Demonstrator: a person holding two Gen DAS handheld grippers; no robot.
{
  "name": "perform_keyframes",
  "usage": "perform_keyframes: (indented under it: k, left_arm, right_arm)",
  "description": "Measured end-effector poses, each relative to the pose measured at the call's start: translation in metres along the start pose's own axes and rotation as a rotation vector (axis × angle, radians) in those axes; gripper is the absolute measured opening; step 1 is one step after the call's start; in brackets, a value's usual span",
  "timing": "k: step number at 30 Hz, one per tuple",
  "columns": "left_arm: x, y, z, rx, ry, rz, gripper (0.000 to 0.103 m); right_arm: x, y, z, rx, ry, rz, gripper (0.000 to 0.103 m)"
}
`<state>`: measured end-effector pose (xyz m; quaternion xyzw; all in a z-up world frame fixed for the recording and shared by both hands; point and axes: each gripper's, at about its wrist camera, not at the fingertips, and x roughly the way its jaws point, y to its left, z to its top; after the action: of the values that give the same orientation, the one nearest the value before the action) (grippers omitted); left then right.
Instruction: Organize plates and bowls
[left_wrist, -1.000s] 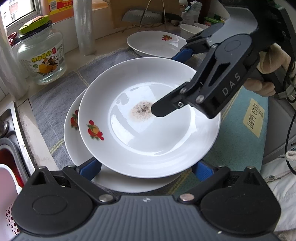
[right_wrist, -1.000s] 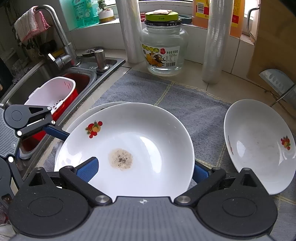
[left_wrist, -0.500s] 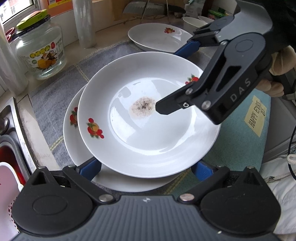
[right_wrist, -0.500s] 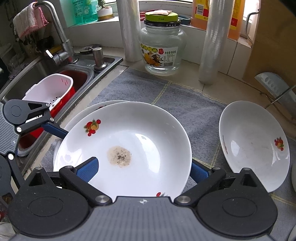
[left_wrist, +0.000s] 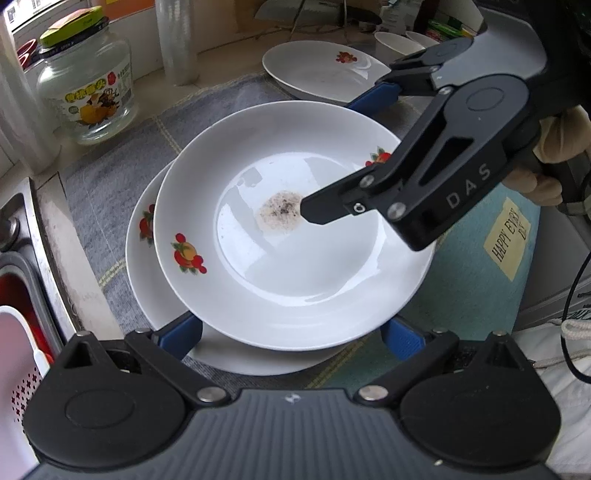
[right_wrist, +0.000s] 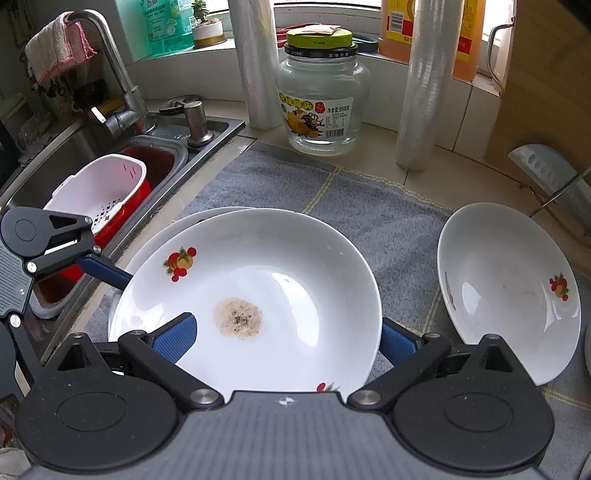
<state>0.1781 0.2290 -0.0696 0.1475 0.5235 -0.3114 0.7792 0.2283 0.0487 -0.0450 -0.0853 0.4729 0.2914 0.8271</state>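
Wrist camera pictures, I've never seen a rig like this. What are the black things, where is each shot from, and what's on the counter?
A person holds a two-finger gripper in each hand, and a camera on each looks along its fingers. One picture is from the left gripper, the other from the right gripper. Both are open around a dirty plate lying on a second plate. A third plate, a jar and a mat share the counter. Neither gripper looks clamped shut.
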Motion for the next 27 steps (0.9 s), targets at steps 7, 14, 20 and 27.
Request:
perform_keyframes:
  k: [7, 14, 20, 27]
  left_arm:
    - [-0.002, -0.004, 0.002, 0.021, 0.023, 0.025, 0.102]
    - [-0.001, -0.004, 0.0, 0.028, 0.013, 0.048, 0.102]
    - [-0.005, -0.009, -0.011, 0.039, -0.048, 0.08, 0.102]
    - [-0.011, -0.016, -0.037, 0.042, -0.188, 0.15, 0.103]
  right_arm:
    - [-0.004, -0.001, -0.002, 0.001, -0.011, 0.031, 0.103]
    - [0.0, 0.002, -0.001, -0.01, 0.002, 0.019, 0.103]
    - [0.0, 0.006, 0.0, -0.034, 0.013, 0.002, 0.103]
    - [0.002, 0.01, -0.006, -0.074, -0.003, 0.018, 0.103]
